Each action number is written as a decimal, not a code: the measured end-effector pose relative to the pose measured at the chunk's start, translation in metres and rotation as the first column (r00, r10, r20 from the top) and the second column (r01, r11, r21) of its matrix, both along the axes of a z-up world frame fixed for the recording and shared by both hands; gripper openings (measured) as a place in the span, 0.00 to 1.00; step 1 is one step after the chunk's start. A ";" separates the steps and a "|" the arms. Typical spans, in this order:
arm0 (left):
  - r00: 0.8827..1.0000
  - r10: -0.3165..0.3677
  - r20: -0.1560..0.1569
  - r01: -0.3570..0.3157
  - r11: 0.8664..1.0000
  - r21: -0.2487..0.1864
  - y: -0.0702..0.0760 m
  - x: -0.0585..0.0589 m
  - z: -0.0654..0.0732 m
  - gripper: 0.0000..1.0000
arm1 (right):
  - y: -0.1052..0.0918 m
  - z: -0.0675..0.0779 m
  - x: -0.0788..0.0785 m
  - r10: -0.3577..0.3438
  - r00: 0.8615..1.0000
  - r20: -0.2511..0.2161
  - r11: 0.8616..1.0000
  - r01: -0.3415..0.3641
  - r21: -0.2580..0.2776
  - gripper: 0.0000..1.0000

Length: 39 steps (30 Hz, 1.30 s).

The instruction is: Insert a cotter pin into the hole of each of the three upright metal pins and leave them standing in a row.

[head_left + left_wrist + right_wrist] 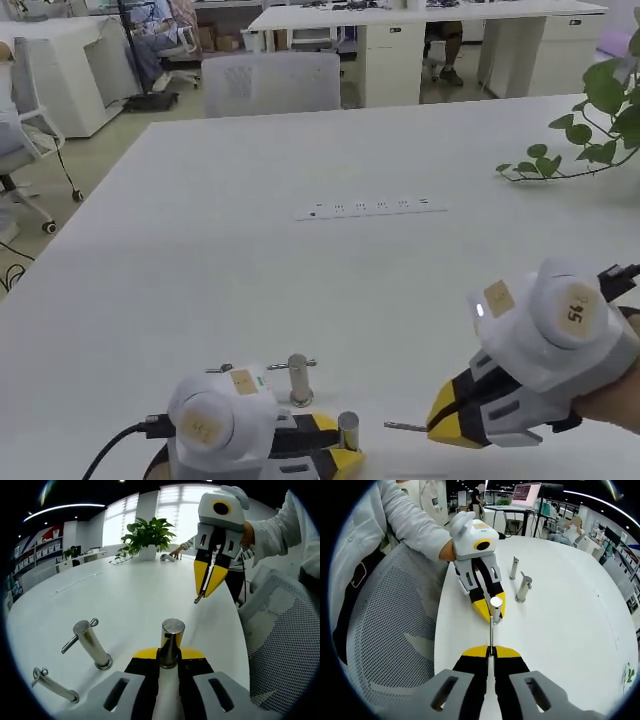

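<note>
Left gripper (169,657), fingers clamped on the bare upright pin (171,640), holds it standing near the bench (300,150) front edge. Right gripper (491,652), fingers pinched on the cotter pin (491,630), has its tip just short of the pin head. Advice: hold the pin plumb, turn its cross hole toward the tip, feed straight. Two fitted pins (524,587) stand just beyond, with open bench past them.

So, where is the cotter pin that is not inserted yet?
In the right gripper view, the cotter pin is clamped in the right gripper, its tip pointing at the upright metal pin held by the left gripper.
</note>
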<state>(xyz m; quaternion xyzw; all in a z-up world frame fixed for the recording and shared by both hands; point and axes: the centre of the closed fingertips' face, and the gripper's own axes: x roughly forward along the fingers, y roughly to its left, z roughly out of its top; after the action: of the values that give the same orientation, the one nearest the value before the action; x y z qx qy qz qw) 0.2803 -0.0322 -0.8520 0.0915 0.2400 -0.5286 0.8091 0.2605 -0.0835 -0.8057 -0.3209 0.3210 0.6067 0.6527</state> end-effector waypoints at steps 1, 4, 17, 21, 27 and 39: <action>1.000 -0.001 0.000 0.001 1.000 -0.003 0.000 0.000 -0.001 0.11 | 0.001 -0.001 0.001 0.001 1.000 0.001 1.000 -0.001 -0.005 0.04; 1.000 0.000 0.003 0.000 1.000 -0.010 0.000 0.000 0.000 0.11 | 0.003 -0.003 0.005 -0.003 1.000 0.006 1.000 0.004 -0.026 0.04; 1.000 0.008 0.013 -0.007 1.000 -0.022 0.000 -0.001 0.001 0.11 | 0.012 -0.009 0.007 0.011 1.000 0.004 0.998 -0.011 -0.062 0.04; 1.000 0.009 0.015 -0.008 1.000 -0.024 -0.001 -0.001 0.001 0.11 | 0.013 -0.010 0.007 0.014 1.000 0.001 0.998 -0.014 -0.069 0.04; 1.000 0.011 0.016 -0.011 1.000 -0.024 0.000 0.000 0.000 0.11 | 0.016 -0.010 0.008 0.019 1.000 -0.004 0.997 -0.019 -0.076 0.04; 1.000 0.016 0.016 -0.015 1.000 -0.023 0.000 0.000 0.000 0.11 | 0.019 -0.011 0.009 0.037 0.999 -0.007 0.994 -0.037 -0.098 0.04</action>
<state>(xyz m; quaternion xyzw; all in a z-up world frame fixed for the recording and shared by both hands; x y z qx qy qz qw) 0.2799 -0.0321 -0.8518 0.0847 0.2280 -0.5243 0.8161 0.2692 -0.0647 -0.8166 -0.3570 0.3463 0.6028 0.6239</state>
